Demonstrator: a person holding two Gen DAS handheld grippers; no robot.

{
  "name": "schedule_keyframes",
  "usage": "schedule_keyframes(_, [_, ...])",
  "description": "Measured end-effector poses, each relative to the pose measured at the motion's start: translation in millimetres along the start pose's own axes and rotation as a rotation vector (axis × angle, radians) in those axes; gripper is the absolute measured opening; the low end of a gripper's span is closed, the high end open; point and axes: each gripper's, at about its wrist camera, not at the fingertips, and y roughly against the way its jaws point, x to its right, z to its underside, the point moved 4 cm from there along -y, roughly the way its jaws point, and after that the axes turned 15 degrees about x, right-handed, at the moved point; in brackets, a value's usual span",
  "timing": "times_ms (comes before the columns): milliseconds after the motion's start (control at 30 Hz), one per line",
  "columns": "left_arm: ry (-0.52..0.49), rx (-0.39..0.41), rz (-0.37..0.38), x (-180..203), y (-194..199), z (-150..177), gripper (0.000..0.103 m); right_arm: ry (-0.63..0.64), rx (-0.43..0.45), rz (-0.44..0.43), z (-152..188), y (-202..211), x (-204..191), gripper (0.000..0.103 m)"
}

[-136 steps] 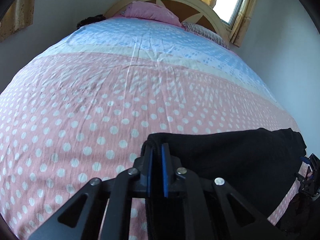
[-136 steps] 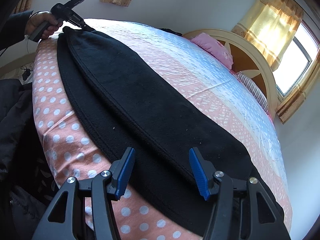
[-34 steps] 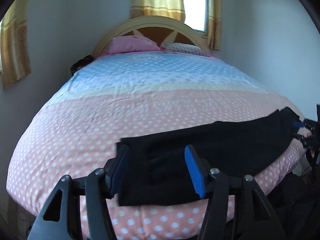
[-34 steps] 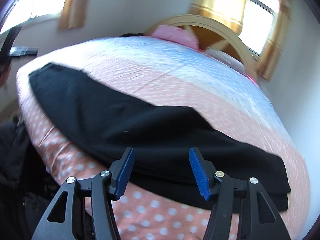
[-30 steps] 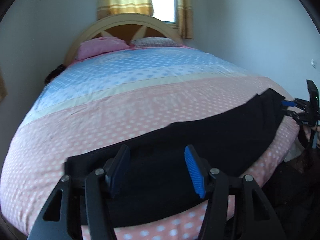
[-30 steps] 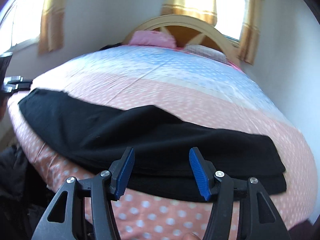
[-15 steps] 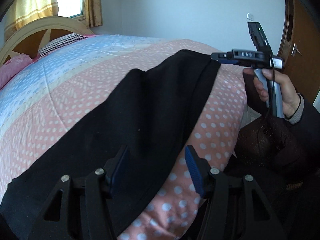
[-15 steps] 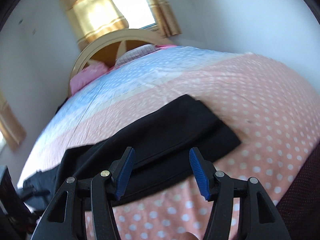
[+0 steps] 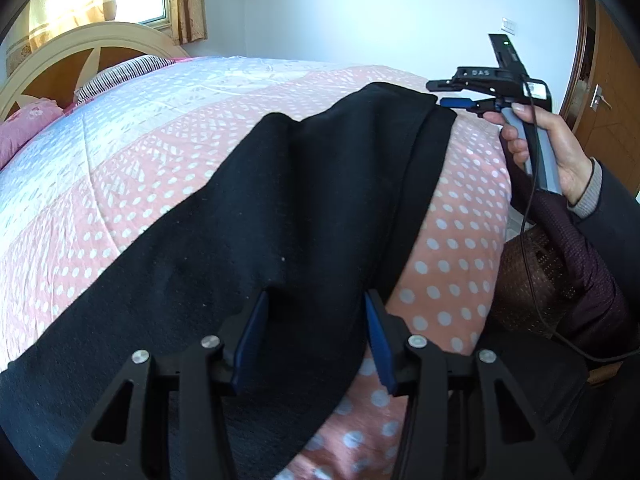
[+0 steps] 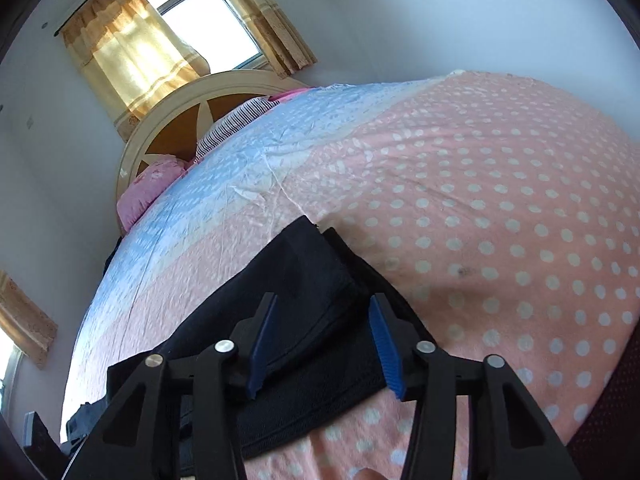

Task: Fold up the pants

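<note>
Black pants (image 9: 300,200), folded lengthwise, lie along the near edge of the bed. My left gripper (image 9: 314,336) hovers low over their middle stretch, with the cloth between its blue pads (image 9: 252,336); the jaws are closing and the pads are not pressing on it. At the far end a hand (image 9: 560,148) holds my right gripper (image 9: 438,94) at the pants' corner. In the right wrist view that end of the pants (image 10: 312,280) lies between the right gripper's (image 10: 324,344) pads, whose jaws are also closing without a grip.
The bed cover (image 9: 120,140) is pink with white dots, blue toward the headboard (image 10: 180,112), where a pink pillow (image 10: 152,188) and a striped pillow (image 9: 120,72) rest. A dark sleeve (image 9: 600,260) and a wooden door (image 9: 608,100) are on the right.
Both views have swung round: the left one now looks along the pants toward the right gripper, and the right gripper has come close over the pants' end. Both pairs of jaws stand narrower.
</note>
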Motion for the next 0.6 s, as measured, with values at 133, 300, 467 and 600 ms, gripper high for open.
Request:
schedule_keyframes(133, [0.025,0.014,0.014,-3,-1,1,0.051,-0.014,-0.021,-0.028,0,-11,1,0.006])
schedule_keyframes(300, [0.037,0.026,0.022,-5,0,1,0.051,-0.012,0.088,-0.075,-20,16,-5,0.005])
schedule_keyframes(467, [0.035,0.032,0.029,-6,-1,1,0.052,-0.002,0.095,-0.013,-18,32,17,0.005])
schedule_keyframes(600, [0.045,0.038,0.040,-7,-1,1,0.052,-0.088,0.052,0.022,-8,23,46,0.005])
